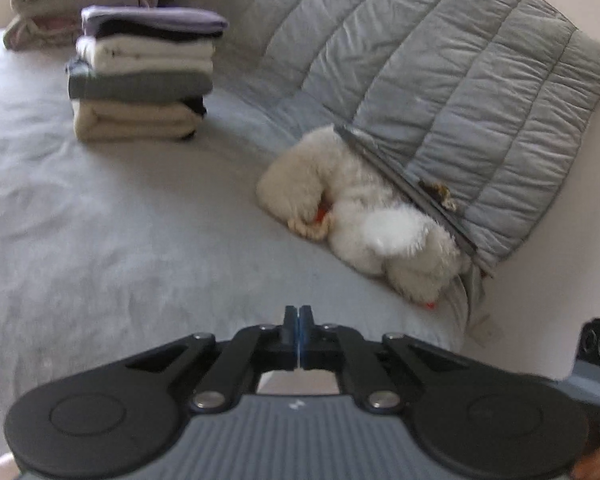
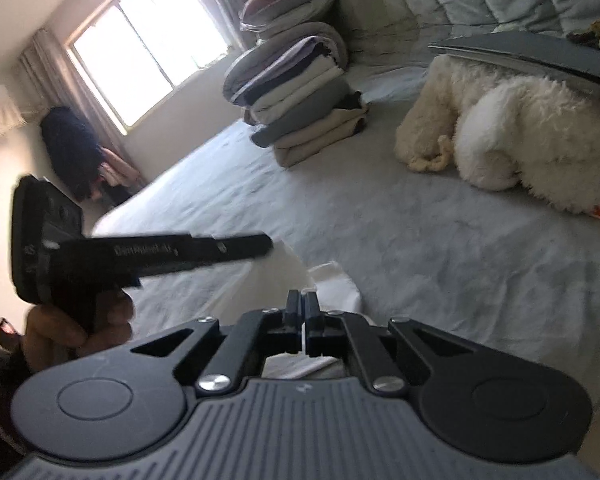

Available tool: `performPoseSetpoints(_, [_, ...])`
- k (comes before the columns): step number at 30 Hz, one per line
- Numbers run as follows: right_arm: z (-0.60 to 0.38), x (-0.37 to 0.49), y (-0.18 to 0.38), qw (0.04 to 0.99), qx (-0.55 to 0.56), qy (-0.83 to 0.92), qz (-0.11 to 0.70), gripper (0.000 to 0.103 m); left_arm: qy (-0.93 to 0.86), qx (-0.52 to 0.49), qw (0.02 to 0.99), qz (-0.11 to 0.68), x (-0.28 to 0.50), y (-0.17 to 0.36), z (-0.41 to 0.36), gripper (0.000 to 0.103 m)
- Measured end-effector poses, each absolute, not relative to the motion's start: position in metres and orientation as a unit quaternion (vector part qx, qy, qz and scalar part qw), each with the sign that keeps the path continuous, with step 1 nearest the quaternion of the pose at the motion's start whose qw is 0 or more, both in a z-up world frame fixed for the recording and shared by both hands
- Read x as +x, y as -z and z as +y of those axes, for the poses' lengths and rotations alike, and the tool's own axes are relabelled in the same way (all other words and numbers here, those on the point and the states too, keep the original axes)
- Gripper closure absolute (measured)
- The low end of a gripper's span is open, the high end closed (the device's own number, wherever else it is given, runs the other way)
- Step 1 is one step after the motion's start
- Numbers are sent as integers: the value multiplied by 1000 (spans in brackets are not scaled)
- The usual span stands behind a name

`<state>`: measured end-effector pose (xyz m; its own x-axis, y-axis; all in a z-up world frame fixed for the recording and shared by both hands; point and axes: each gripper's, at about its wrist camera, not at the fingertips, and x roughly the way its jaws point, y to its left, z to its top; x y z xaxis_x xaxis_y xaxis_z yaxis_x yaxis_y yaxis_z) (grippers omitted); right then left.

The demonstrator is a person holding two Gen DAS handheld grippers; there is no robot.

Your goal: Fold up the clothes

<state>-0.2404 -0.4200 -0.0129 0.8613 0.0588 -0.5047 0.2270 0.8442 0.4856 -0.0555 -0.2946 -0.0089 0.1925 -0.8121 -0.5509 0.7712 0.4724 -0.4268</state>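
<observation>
A white garment (image 2: 332,284) lies on the pale grey bed sheet (image 1: 100,220), close in front of me. In the right wrist view one corner of it rises in a peak to the tip of my left gripper (image 2: 266,245), which a hand (image 2: 60,328) holds from the left. The left gripper (image 1: 299,314) has its jaws pressed together, with a patch of the white garment (image 1: 296,382) showing under the fingers. My right gripper (image 2: 302,304) is shut to a thin slit with white cloth showing in it. A stack of folded clothes (image 1: 140,76) (image 2: 304,116) stands further back.
A white plush dog (image 1: 360,208) (image 2: 512,140) lies to the right under a dark flat object (image 2: 520,56) and the edge of a grey quilt (image 1: 440,60). Pillows (image 2: 292,4) are piled behind the stack. A window (image 2: 148,44) is at far left.
</observation>
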Motion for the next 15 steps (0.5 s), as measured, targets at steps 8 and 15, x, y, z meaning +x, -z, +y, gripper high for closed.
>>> performPoseSetpoints(8, [-421,-229,32,915,260,77,300,101,496,-3,788,365,-54,31,-317,103])
performPoseSetpoints(15, [-421,-218,38,908,245,92,327,101,473,21,805,357,-56,58,-327,103])
